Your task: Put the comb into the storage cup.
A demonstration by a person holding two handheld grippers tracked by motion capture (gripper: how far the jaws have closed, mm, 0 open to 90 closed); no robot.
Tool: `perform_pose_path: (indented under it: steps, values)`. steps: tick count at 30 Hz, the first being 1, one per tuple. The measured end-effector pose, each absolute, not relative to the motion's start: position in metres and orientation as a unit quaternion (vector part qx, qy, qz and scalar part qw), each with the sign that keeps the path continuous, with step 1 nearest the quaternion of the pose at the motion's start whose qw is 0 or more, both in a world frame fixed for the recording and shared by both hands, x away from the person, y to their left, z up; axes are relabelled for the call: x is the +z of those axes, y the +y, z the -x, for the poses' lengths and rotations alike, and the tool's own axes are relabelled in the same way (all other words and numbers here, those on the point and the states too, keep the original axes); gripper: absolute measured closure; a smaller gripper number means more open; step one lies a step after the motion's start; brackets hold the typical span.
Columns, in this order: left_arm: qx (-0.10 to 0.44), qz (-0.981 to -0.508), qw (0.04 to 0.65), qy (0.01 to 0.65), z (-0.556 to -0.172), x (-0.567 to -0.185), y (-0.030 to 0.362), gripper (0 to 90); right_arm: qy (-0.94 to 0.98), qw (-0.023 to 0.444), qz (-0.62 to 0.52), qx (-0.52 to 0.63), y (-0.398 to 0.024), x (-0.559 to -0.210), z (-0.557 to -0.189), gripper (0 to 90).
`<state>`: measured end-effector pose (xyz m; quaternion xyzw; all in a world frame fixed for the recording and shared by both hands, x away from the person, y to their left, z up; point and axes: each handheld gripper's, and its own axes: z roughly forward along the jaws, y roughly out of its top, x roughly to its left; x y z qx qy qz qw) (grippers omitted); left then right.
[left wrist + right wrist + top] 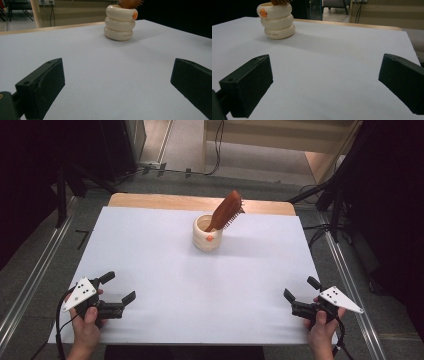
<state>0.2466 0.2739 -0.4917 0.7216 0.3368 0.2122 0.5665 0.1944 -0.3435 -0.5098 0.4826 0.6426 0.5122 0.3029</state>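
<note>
A cream ribbed holder (207,235) with a small orange mark stands on the white table sheet (200,280) toward the back middle. A brown wooden hairbrush (226,210) leans out of it to the right, bristles facing right. The holder (120,22) also appears far ahead in the left gripper view, and again as the holder (277,20) at upper left in the right gripper view. My left gripper (121,287) rests open at the near left corner, nothing between its jaws. At the near right, my right gripper (301,289) is open too and holds nothing.
The wooden table edge (165,200) shows beyond the sheet at the back. Black stands (340,195) and cables flank the table on a grey floor. A wide stretch of sheet lies between both grippers and the holder.
</note>
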Motion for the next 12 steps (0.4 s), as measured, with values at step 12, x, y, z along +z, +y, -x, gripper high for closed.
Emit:
perform_pose_path:
  steps: [12]
  values:
    - [0.213, -0.724, 0.564, 0.334, -0.247, -0.4921, 0.2729, 0.0, 0.64, 0.307, -0.484, 0.511, -0.3407, -0.5137, -0.1971, 0.0]
